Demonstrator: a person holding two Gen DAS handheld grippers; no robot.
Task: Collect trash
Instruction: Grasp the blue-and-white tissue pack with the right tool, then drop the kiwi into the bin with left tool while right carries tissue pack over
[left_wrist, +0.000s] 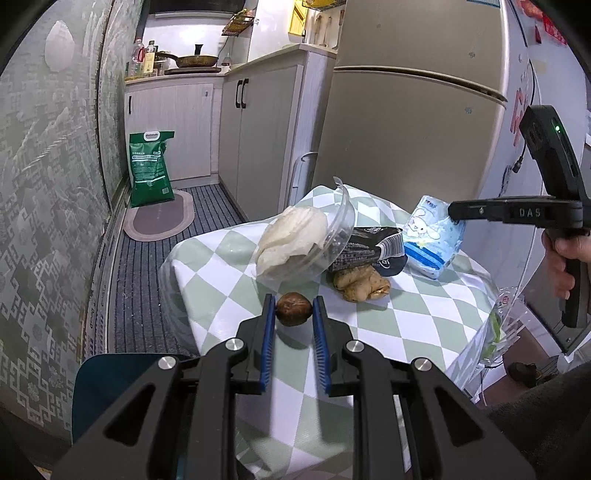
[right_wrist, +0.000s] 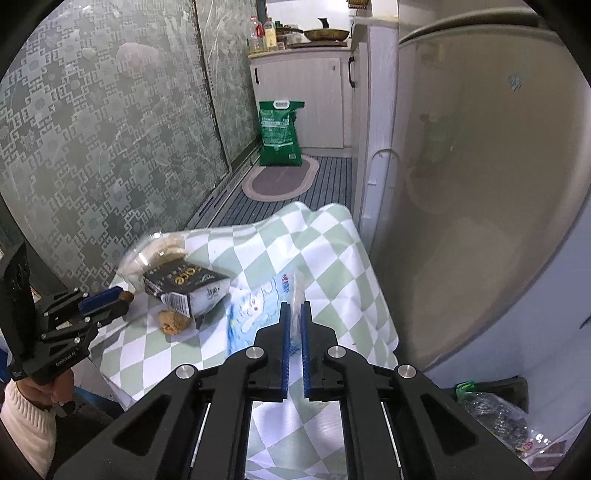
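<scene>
Your left claw (left_wrist: 294, 308) sits low over the near edge of the surface (left_wrist: 406, 325), which wears a green and white checked cloth, and its two blue-padded fingers flank a small brown nut-like scrap (left_wrist: 293, 308); the pads are at or almost at its sides, so you appear to have it pinched, though the left wrist view cannot settle whether both pads press on it. Your right claw (right_wrist: 294, 314) is nearly closed, its pads squeezing the thin upper edge of the blue and white tissue pack (left_wrist: 434, 240), which stands tilted toward the right side of the surface, close to the fridge (left_wrist: 406, 129). Between the two claws lies the remaining trash: a clear plastic cup (left_wrist: 314, 240) on its side with crumpled white paper (left_wrist: 291, 240) inside, a black printed wrapper (left_wrist: 373, 247) leaning against the cup, and a tan crumpled lump (left_wrist: 360, 284) just in front of the wrapper, touching it. Beyond the surface, a green sack (left_wrist: 149, 168) stands on the floor beside an oval mat (left_wrist: 160, 218), near the white cabinets (left_wrist: 258, 129).
</scene>
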